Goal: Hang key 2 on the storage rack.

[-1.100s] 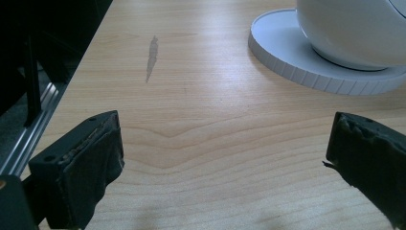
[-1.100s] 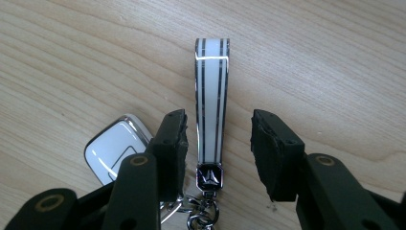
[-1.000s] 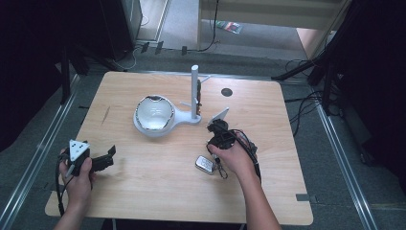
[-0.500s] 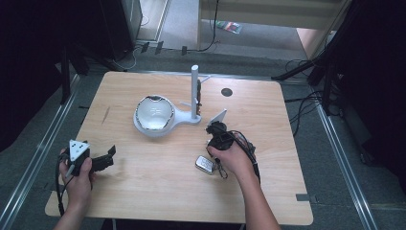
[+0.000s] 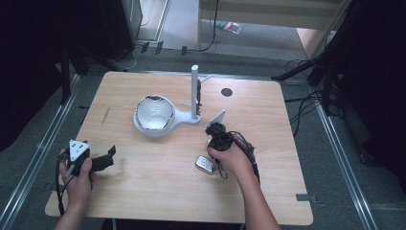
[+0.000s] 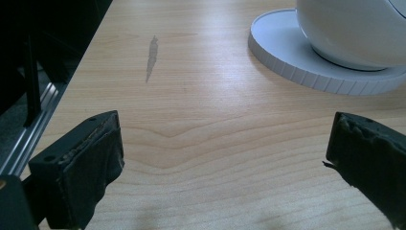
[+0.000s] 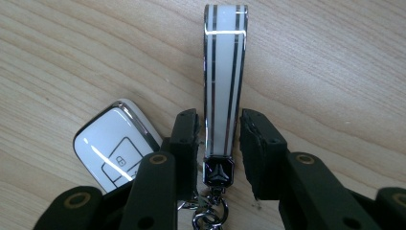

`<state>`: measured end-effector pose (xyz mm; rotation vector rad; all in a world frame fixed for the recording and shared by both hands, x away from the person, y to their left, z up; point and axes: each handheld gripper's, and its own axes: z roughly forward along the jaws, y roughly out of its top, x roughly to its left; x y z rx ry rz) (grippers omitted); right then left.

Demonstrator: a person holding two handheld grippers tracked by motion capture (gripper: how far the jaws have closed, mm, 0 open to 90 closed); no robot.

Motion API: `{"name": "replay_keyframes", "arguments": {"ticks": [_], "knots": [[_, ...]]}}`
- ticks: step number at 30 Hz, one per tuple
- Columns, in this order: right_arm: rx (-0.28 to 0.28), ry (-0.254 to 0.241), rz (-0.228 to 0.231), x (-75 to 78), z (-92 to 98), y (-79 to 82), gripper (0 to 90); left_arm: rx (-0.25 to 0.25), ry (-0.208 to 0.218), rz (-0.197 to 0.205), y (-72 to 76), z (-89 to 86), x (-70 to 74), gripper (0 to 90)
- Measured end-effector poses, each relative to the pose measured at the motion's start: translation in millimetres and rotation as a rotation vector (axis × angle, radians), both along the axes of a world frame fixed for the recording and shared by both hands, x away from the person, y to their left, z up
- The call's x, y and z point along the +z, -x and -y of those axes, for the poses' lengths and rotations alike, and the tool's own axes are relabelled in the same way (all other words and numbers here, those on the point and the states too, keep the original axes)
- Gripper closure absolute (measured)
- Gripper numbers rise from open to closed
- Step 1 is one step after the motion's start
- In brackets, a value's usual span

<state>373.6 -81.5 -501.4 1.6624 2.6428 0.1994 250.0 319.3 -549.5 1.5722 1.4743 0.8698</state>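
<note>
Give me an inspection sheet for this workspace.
Surface: wooden table, one grey smear.
Job's things: white key fob lying flat; striped strap stretched out beside it.
Clutter: white dish stand with upright post; dark round spot.
Grippers: right tongs have just been closing around the strap, slight gap visible; left tongs open, nothing between.
Cables: black cable trails from right tongs.
Surroundings: grey floor, metal rails.

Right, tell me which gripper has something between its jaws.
The right gripper: its jaws, just closing, flank the striped white key strap. The left gripper stands wide open over bare table.
</note>
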Motion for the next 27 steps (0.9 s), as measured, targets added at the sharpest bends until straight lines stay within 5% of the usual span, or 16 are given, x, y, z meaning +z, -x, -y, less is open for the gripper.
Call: {"name": "replay_keyframes", "arguments": {"ticks": [13, 27], "knots": [[0.017, 0.019, 0.003, -1.8, -0.3, 1.1, 75.8, 0.001, 0.0, -0.001, 0.0, 0.3, 0.0, 0.0], [0.033, -0.022, 0.04, 2.9, 2.6, 3.8, 77.4, 0.001, 0.0, -0.001, 0.0, 0.4, 0.0, 0.0]]}}
